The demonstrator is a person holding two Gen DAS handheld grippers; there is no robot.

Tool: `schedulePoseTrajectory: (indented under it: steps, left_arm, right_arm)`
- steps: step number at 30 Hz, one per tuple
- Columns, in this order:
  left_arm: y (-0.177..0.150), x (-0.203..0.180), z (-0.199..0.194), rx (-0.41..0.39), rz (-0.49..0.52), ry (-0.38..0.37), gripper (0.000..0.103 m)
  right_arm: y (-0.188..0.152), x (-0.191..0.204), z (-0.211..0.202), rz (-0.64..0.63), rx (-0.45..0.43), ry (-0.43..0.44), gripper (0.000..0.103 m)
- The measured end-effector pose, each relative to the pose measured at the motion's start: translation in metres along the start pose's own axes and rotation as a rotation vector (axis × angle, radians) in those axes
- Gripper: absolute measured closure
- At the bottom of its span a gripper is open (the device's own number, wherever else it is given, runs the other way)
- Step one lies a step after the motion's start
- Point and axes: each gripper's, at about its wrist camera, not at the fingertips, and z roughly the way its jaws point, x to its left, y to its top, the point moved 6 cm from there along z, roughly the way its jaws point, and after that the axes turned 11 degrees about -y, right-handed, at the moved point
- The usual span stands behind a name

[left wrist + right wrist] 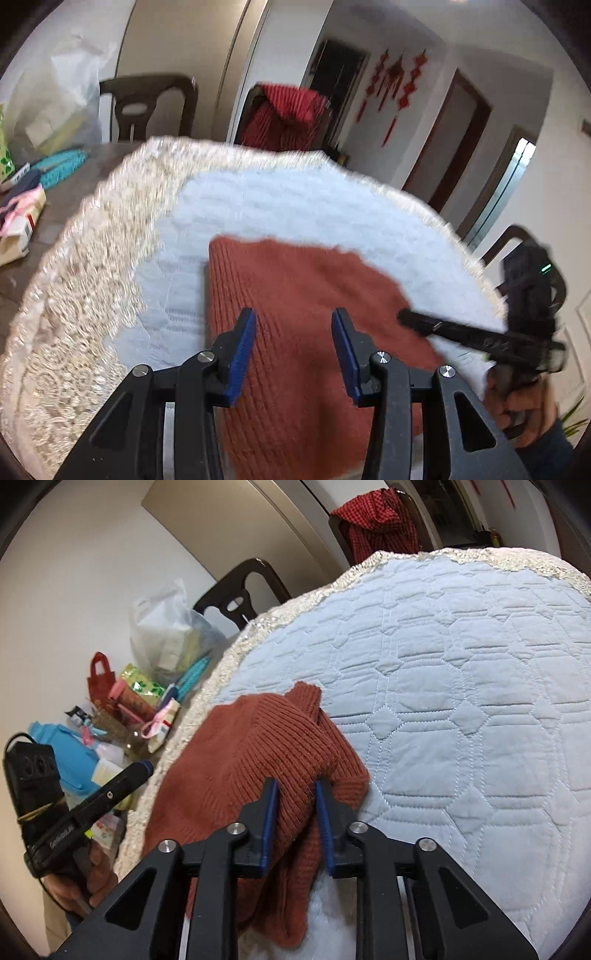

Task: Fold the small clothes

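A rust-red knitted garment (pixel 295 295) lies on a pale blue quilted mat (pixel 280 206) on the table. In the left wrist view my left gripper (pixel 293 319) is open and empty, its blue pads spread just above the garment. My right gripper (pixel 406 317) shows at the garment's right edge there. In the right wrist view my right gripper (pixel 295 786) is shut on a bunched fold of the garment (pixel 258 738), lifting it off the mat (pixel 461 701). The left gripper (pixel 142 766) shows at the left, off the garment.
The mat has a cream lace border (pixel 92 258). Clutter lies on the table's left: a plastic bag (pixel 166 627), a red bag (pixel 99 679), packets and a blue item (pixel 62 738). Dark chairs (pixel 147 107) stand behind, one draped with red cloth (pixel 284 114).
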Motion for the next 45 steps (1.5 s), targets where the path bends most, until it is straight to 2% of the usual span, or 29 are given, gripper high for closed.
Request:
schedulePoseTrajectory:
  steps: [6, 12, 16, 19, 22, 24, 27, 33, 35, 36, 40, 44, 45]
  left_arm:
    - [-0.009, 0.009, 0.011, -0.008, 0.038, 0.082, 0.057]
    - [-0.004, 0.006, 0.009, -0.004, 0.042, 0.112, 0.056]
    - [-0.014, -0.01, -0.024, -0.049, 0.035, 0.059, 0.055]
    - [-0.024, -0.023, -0.041, -0.07, 0.043, 0.025, 0.055]
    - [-0.039, -0.03, -0.039, -0.046, 0.054, 0.012, 0.055]
    - [-0.048, -0.03, -0.033, -0.029, 0.072, 0.039, 0.056]
    - [-0.052, -0.034, -0.033, -0.031, 0.097, 0.067, 0.056]
    - [-0.051, -0.03, -0.031, -0.03, 0.081, 0.053, 0.056]
    - [-0.049, -0.032, -0.031, -0.03, 0.085, 0.056, 0.056]
    - [-0.048, -0.032, -0.031, -0.031, 0.083, 0.055, 0.056]
    - [-0.052, -0.031, -0.029, -0.037, 0.076, 0.036, 0.055]
    - [-0.053, -0.035, -0.027, -0.033, 0.087, 0.038, 0.055]
    - [-0.053, -0.036, -0.028, -0.031, 0.085, 0.04, 0.055]
  right_arm:
    - [0.001, -0.005, 0.008, -0.011, -0.006, -0.024, 0.083]
    - [0.006, -0.006, 0.01, -0.002, 0.013, -0.026, 0.083]
    - [-0.004, 0.004, -0.021, -0.068, -0.023, -0.046, 0.081]
    - [-0.024, 0.013, -0.044, -0.075, -0.005, 0.021, 0.081]
    - [-0.047, 0.021, -0.052, -0.074, 0.038, 0.069, 0.081]
    - [-0.057, 0.02, -0.049, -0.051, 0.069, 0.091, 0.08]
    - [-0.063, 0.014, -0.037, -0.029, 0.11, 0.074, 0.08]
    - [-0.056, 0.013, -0.027, 0.027, 0.143, 0.121, 0.08]
    - [-0.052, 0.017, -0.027, 0.002, 0.128, 0.105, 0.081]
    - [-0.05, 0.021, -0.029, -0.016, 0.113, 0.098, 0.085]
    - [-0.039, 0.032, -0.055, -0.067, -0.01, 0.141, 0.087]
    - [-0.051, 0.004, -0.025, -0.066, 0.061, 0.03, 0.088]
    - [-0.052, -0.001, -0.024, -0.033, 0.06, 0.061, 0.088]
